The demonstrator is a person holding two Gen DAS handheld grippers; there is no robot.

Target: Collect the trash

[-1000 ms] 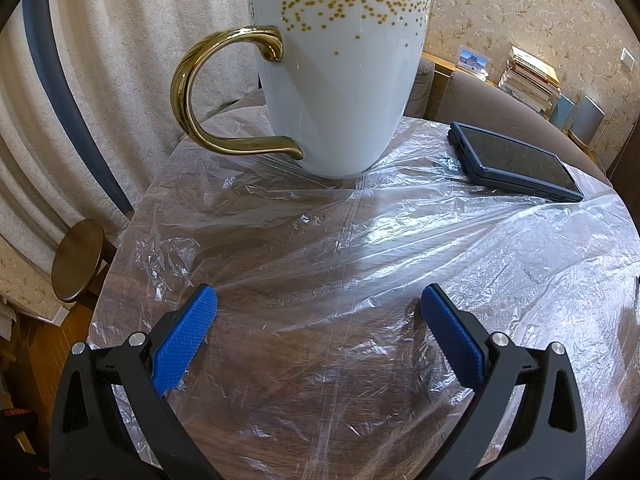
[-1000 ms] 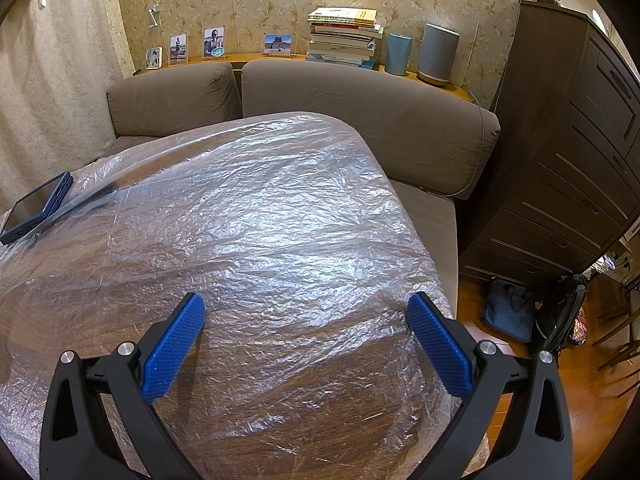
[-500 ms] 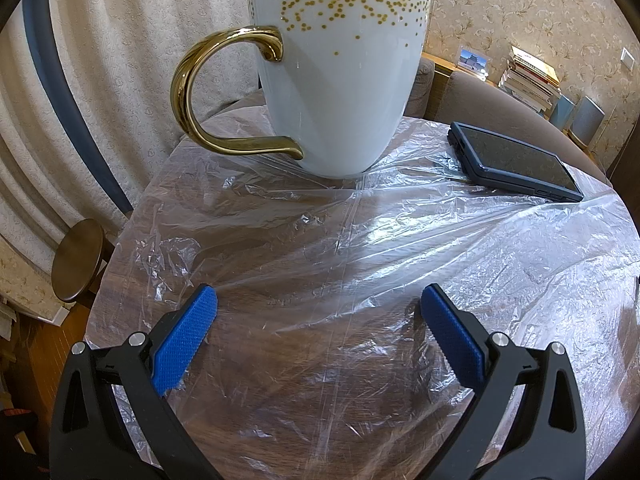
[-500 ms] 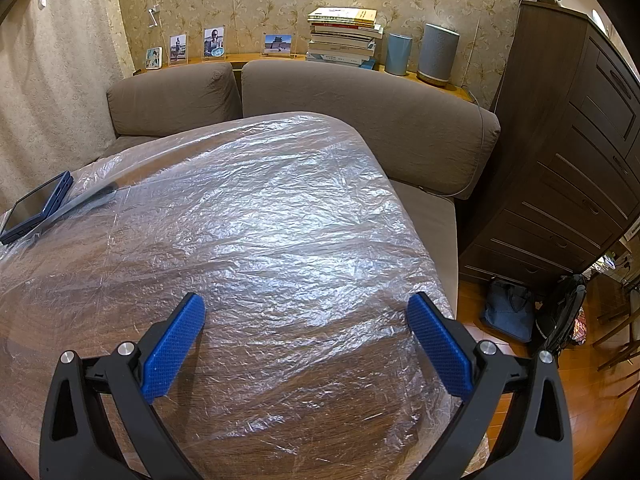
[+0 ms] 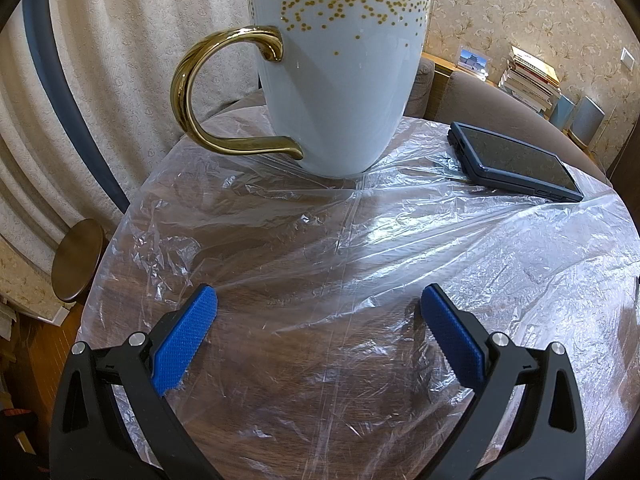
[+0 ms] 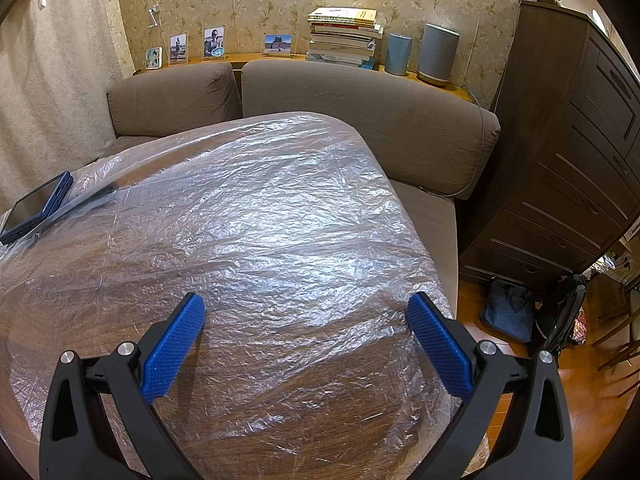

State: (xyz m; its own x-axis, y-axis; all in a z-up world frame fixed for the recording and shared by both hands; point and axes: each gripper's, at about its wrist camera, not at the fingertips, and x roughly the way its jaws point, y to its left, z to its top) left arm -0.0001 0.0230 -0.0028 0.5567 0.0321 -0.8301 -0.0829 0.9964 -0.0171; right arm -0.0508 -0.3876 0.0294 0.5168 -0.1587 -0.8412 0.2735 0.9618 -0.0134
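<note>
A thin clear plastic sheet lies crumpled over the round wooden table; it also shows in the right wrist view. My left gripper is open and empty, low over the sheet, a short way in front of a white mug with a gold handle and gold dots. My right gripper is open and empty, low over the sheet near the table's right edge.
A dark blue tablet lies on the sheet to the right of the mug; it also shows at the left in the right wrist view. A brown sofa stands behind the table, a dark dresser to the right, a small stool to the left.
</note>
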